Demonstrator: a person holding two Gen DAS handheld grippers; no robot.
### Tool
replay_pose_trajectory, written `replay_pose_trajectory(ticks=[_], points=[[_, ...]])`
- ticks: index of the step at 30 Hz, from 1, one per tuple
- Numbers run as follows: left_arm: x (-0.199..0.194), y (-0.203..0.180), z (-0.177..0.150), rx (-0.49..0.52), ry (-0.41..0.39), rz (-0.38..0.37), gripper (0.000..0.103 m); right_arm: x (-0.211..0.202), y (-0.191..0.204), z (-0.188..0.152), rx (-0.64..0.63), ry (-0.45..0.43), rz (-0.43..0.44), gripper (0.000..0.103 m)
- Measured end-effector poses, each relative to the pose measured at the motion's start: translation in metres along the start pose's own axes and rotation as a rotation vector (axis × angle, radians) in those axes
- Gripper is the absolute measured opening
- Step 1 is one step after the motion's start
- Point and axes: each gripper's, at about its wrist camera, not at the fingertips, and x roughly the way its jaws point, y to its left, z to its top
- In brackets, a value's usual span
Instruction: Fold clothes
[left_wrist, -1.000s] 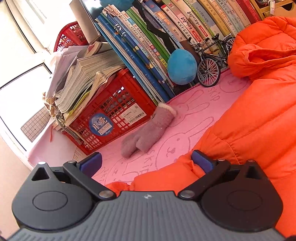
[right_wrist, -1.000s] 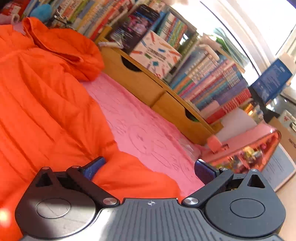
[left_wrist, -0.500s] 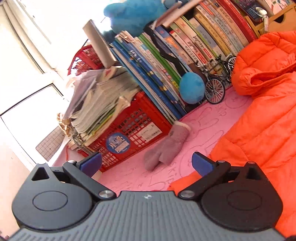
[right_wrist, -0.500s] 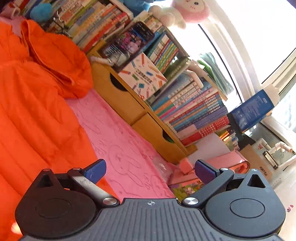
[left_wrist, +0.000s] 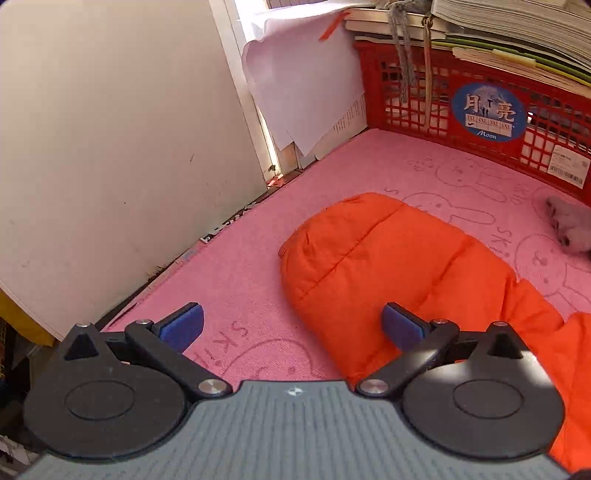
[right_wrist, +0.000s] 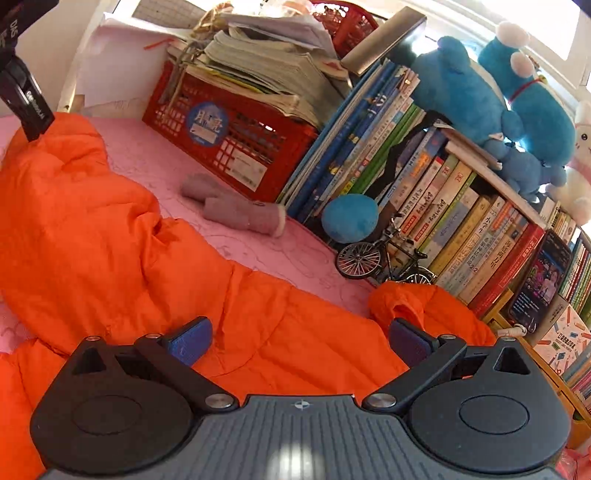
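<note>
An orange puffer jacket (right_wrist: 122, 243) lies spread on the pink rabbit-print mat (right_wrist: 258, 240). In the left wrist view its sleeve end (left_wrist: 376, 251) points toward the white wall. My left gripper (left_wrist: 291, 326) hovers open just above the sleeve, whose near edge lies between the blue pads, gripping nothing. My right gripper (right_wrist: 301, 338) is open over the jacket's body, the hood (right_wrist: 417, 302) to its right. The left gripper's black body (right_wrist: 22, 96) shows at the right wrist view's top left, over the sleeve.
A red crate (left_wrist: 480, 107) stacked with papers stands at the mat's far edge, a grey mitten (right_wrist: 236, 206) in front of it. A row of books (right_wrist: 443, 199), a blue ball (right_wrist: 349, 218), a model bicycle (right_wrist: 384, 258) and blue plush toys (right_wrist: 491, 88) line the back. White wall (left_wrist: 110, 147) bounds the left.
My left gripper swung left and down to the sleeve end near the wall. My right gripper turned left from the jacket's right edge and drawers to face the jacket body and crate. Both stayed open.
</note>
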Motion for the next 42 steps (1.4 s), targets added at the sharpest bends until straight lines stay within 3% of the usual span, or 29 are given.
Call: replay_pose_trajectory(ticks=[3,6,7,8,9,10,12,13,16,19,24,28,31,33,36,39,41,42], points=[[0.025,0.009,0.006,-0.154,0.110,-0.172,0.103,0.005,0.004,-0.005,0.008,0.016,-0.004,0.103],[0.029,0.011,0.008,-0.252,0.079,-0.217,0.102,0.006,0.003,-0.009,0.020,0.023,-0.003,0.103],[0.028,0.011,0.009,-0.261,0.063,-0.212,0.097,0.006,0.004,-0.010,0.015,0.021,-0.008,0.103],[0.027,0.011,0.009,-0.269,0.049,-0.209,0.087,0.006,0.005,-0.010,0.009,0.019,-0.013,0.103],[0.025,0.012,0.010,-0.282,0.038,-0.214,0.057,0.005,0.006,-0.011,0.002,0.017,-0.020,0.103],[0.022,0.014,0.010,-0.297,0.028,-0.223,0.035,0.005,0.007,-0.011,-0.004,0.015,-0.025,0.103],[0.013,0.020,0.012,-0.321,-0.005,-0.204,0.020,0.004,0.010,-0.011,-0.019,0.009,-0.038,0.103],[0.006,0.024,0.012,-0.325,-0.035,-0.184,0.018,0.003,0.011,-0.011,-0.026,0.007,-0.044,0.103],[-0.019,0.038,0.013,-0.317,-0.143,-0.108,0.017,0.003,0.012,-0.010,-0.031,0.005,-0.047,0.103],[-0.026,0.053,0.009,-0.265,-0.197,0.038,0.017,0.003,0.011,-0.010,-0.031,0.006,-0.046,0.103],[0.004,0.070,-0.007,-0.153,-0.068,0.195,0.017,0.003,0.012,-0.010,-0.035,0.005,-0.049,0.103],[-0.031,0.052,-0.017,-0.045,-0.164,0.078,0.020,0.004,0.012,-0.011,-0.036,0.004,-0.048,0.103],[-0.079,0.002,-0.031,0.173,-0.307,-0.154,0.037,0.001,0.009,-0.009,-0.019,-0.004,-0.066,0.103],[-0.099,-0.034,-0.042,0.310,-0.376,-0.280,0.046,-0.006,0.001,-0.006,-0.008,-0.039,-0.125,0.103],[-0.121,-0.090,-0.061,0.521,-0.462,-0.442,0.049,-0.003,-0.018,-0.003,-0.011,-0.051,-0.173,0.103],[-0.096,-0.128,-0.081,0.689,-0.429,-0.390,0.049,0.016,-0.031,-0.005,-0.024,0.002,-0.177,0.103],[-0.067,-0.128,-0.096,0.775,-0.402,-0.283,0.050,0.031,-0.036,-0.008,-0.023,0.051,-0.197,0.103],[-0.058,-0.117,-0.101,0.788,-0.448,-0.261,0.053,0.034,-0.040,-0.010,-0.006,0.065,-0.205,0.103]])
